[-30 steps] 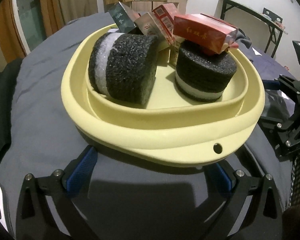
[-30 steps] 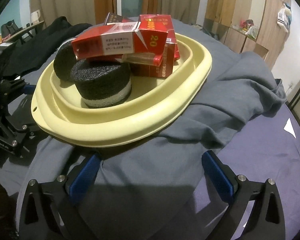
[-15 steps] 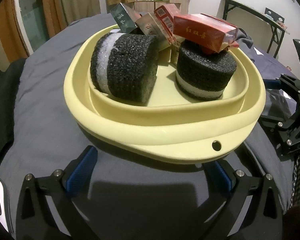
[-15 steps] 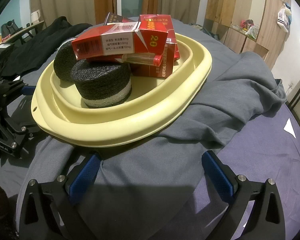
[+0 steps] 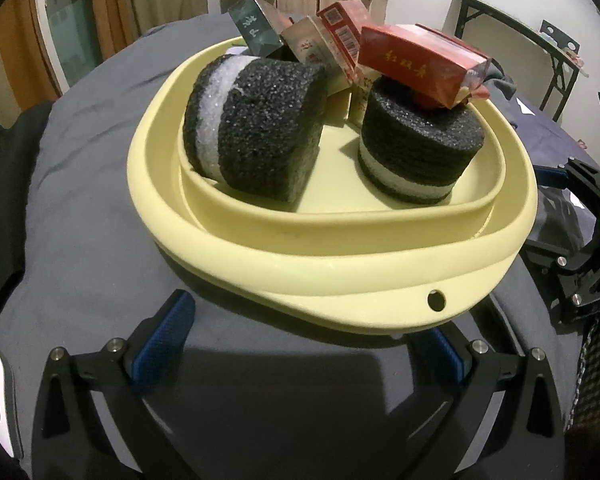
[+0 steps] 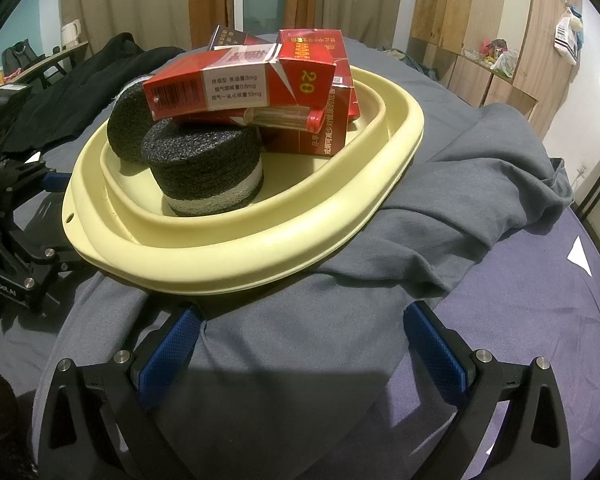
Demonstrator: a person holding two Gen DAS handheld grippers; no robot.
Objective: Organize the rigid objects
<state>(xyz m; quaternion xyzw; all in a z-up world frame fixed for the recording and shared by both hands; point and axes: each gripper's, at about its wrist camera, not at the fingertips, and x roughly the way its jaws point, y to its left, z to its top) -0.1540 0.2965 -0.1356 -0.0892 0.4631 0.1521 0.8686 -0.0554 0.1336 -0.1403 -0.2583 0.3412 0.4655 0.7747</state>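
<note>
Pale-yellow basin (image 5: 340, 276) piled with foam rolls and cartons on grey cloth.
Left gripper (image 5: 300, 344) and right gripper (image 6: 304, 344) wait nearby, fingers spread and empty, likely because everything already sits gathered inside.

grey cloth (image 6: 440, 216) | black garment (image 6: 80, 80) | wooden cabinets (image 6: 480, 32) | folding table (image 5: 512, 20)
</note>
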